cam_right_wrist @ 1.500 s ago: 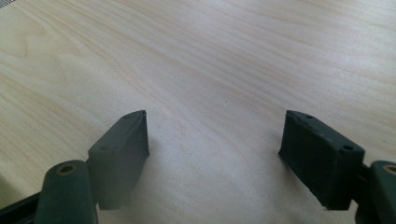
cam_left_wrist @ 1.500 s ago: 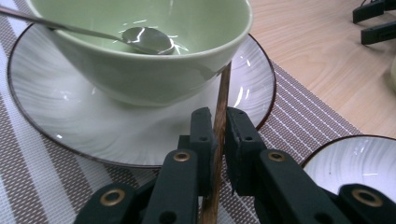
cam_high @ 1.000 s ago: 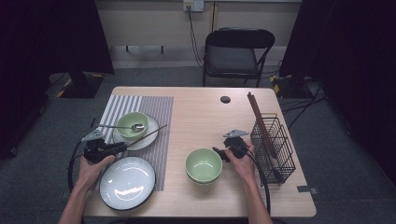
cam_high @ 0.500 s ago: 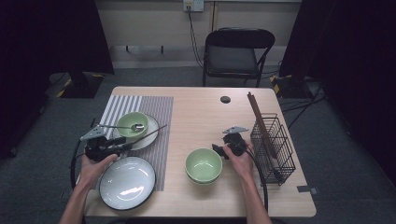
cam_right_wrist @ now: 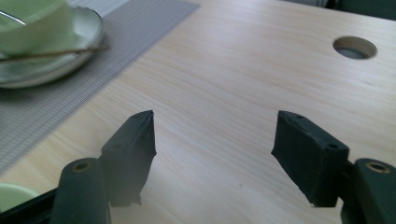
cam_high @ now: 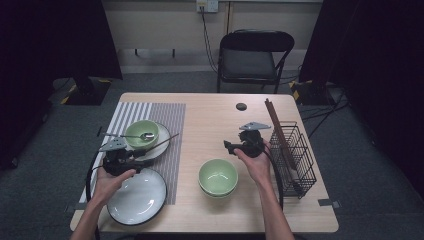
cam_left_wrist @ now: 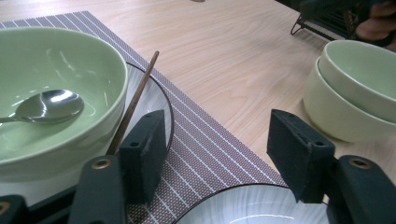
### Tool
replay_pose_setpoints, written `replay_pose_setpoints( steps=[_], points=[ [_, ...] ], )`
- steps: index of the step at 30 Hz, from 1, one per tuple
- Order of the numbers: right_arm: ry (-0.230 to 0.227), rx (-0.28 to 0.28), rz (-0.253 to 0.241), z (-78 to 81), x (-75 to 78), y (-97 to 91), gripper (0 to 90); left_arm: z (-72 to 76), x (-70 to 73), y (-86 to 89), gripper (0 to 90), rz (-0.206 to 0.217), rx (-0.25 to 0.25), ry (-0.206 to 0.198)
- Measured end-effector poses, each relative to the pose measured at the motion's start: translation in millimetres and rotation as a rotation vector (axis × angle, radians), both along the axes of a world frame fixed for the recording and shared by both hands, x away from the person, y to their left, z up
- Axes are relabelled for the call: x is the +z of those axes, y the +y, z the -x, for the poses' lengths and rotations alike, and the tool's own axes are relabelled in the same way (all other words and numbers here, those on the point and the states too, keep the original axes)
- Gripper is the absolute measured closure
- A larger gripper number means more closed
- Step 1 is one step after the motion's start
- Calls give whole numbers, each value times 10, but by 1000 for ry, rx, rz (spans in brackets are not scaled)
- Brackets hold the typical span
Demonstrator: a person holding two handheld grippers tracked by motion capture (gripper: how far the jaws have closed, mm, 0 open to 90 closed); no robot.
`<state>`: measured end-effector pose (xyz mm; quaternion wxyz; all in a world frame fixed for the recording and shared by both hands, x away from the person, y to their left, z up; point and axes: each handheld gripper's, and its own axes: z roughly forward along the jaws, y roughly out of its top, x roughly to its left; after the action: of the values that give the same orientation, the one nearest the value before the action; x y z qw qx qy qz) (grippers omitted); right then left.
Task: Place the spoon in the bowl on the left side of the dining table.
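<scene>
Three pale green glazed ceramic bowls are sitting on the table: two are nesting as a stack near the front middle, and one lone green bowl is resting on a small white dark-rimmed plate on the left. One shiny steel spoon is lying inside that bowl, and one thin brown wooden chopstick is leaning across the plate's rim. A larger white round plate with a black rim is lying at the front left, partly on the grey-and-white striped woven placemat.

Two black handheld grippers are working here. The left gripper is hovering between the two plates; its jaws have just been opening, and they are standing apart with nothing between the pads, the chopstick lying just outside one jaw. The right gripper is hanging beyond the stacked bowls, its jaws having just been closing slightly yet gaping over bare wood, gripping nothing.

One black wire basket is standing at the right edge with a bundle of dark brown chopsticks leaning in it.

The light wood-grain table is showing one round cable hole. One black folding chair is standing behind it on grey carpet, dark curtains are hanging at both sides.
</scene>
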<state>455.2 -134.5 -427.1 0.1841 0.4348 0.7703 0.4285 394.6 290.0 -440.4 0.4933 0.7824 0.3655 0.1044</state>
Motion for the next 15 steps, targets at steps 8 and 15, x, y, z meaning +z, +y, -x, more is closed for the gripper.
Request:
replay_pose_setpoints(
  steps=[8,15],
  points=[
    [-39,16,-25,32,428,-44,384,-11,-31,6,351,-11,11,2],
    [-63,44,-70,25,725,-150,440,-16,-52,28,351,-13,21,12]
  ],
)
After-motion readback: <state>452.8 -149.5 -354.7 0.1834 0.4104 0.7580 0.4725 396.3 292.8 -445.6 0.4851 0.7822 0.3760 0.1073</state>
